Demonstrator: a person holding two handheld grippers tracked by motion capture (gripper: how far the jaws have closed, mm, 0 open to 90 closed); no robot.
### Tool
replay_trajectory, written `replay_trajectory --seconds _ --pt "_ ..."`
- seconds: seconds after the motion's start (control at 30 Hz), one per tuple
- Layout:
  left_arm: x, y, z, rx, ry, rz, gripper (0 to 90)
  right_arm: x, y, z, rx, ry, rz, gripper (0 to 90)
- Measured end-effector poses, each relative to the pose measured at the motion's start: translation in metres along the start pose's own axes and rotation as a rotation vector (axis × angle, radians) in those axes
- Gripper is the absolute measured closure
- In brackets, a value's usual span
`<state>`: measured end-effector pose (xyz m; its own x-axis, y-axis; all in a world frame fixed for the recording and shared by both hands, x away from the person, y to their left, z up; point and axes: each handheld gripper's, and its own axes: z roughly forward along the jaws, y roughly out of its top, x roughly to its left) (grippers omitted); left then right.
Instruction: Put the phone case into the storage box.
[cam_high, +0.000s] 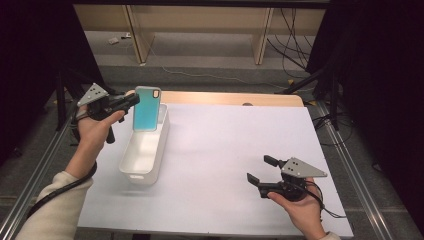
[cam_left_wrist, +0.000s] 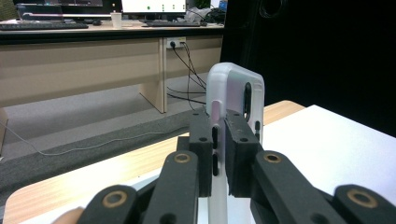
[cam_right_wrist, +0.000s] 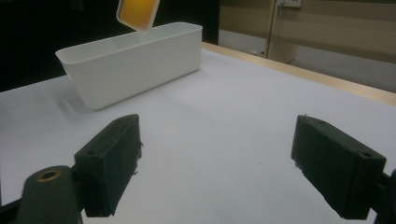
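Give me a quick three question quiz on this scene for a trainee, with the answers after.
1. True or false: the left tongs are shut on the phone case.
2. Where is the case: A) lying flat on the table, B) held upright over the white bin, C) between the right tongs?
3. Are the right tongs open or shut?

Key: 1. True, the pads pinch the case's edge. 2. B. 3. Open, with nothing between them, low over the table.

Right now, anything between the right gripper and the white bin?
Nothing: bare white table between right gripper and white bin, per the right gripper view.
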<state>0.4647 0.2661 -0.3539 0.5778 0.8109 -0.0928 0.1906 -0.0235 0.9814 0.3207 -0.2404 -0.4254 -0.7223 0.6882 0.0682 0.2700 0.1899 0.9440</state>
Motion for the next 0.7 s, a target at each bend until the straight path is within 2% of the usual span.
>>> replay_trajectory --seconds 0.43,0.57,0.6,0.67,0.7 --pt "0.003 0.001 0.007 -0.002 0.004 -0.012 82.5 0.000 0.000 0.000 -0.003 -0.005 -0.010 17.2" --pt "0.004 0.001 0.009 0.002 0.004 -0.010 82.5 0.001 0.000 0.000 0.003 0.002 0.000 17.2" --pt "0.016 0.004 0.009 0.002 0.014 0.149 82.5 0.001 0.000 0.000 0.000 0.003 0.001 17.2" --pt "0.016 0.004 0.010 0.002 0.018 0.148 82.5 0.001 0.000 0.000 0.003 -0.001 0.000 17.2" --pt "0.017 0.004 0.010 0.003 0.019 0.148 82.5 0.001 -0.001 0.002 -0.012 0.010 0.006 17.2"
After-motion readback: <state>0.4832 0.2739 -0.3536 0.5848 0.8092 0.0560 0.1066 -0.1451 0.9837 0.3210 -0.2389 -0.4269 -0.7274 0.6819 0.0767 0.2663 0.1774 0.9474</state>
